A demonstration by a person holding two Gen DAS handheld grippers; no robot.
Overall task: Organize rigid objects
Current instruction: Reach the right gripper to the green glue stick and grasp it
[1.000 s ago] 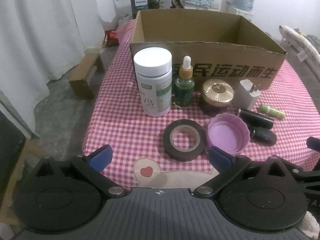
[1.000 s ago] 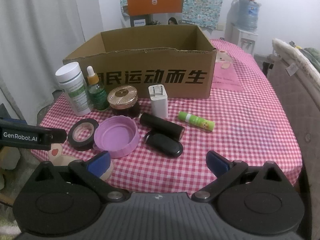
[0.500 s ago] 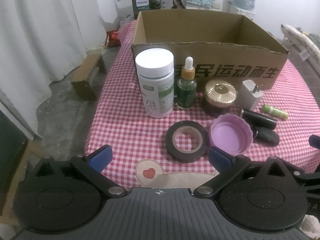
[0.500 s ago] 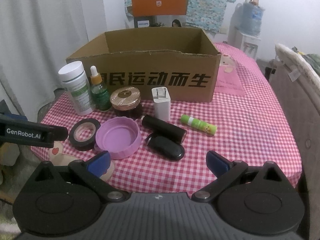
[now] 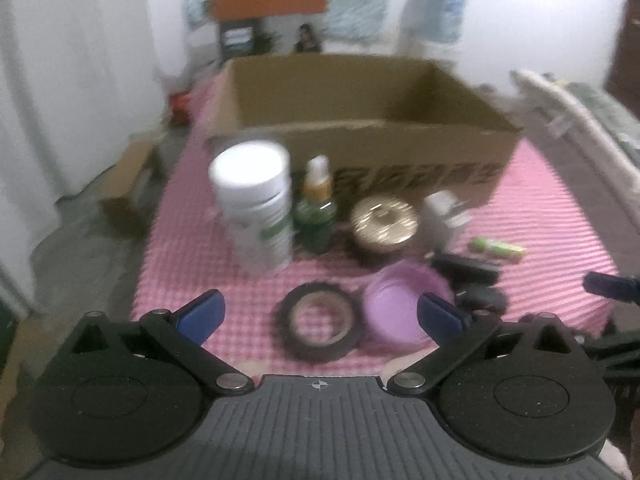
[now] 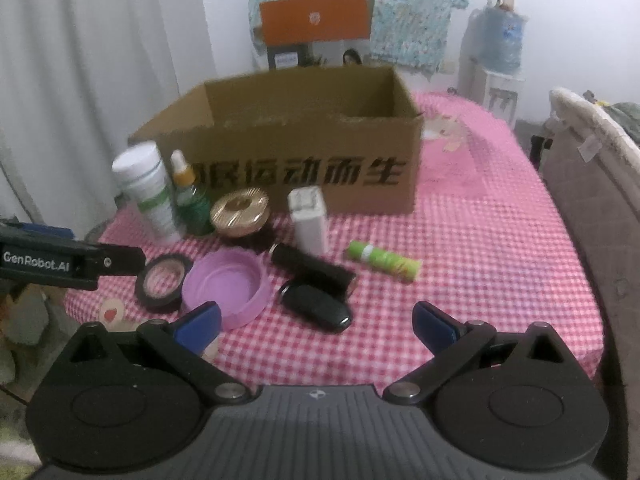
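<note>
Both wrist views face the cardboard box (image 6: 304,168) from table's near edge

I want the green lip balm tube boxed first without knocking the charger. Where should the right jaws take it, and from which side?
Grip the green lip balm tube across its middle, coming down from above with the jaws astride its narrow width. It lies flat on the checked cloth, clear all round, well apart from the white charger, so probably nothing gets bumped.

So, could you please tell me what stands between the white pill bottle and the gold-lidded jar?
A green dropper bottle stands between the white pill bottle and the gold-lidded jar; the right wrist view shows it most clearly.
</note>
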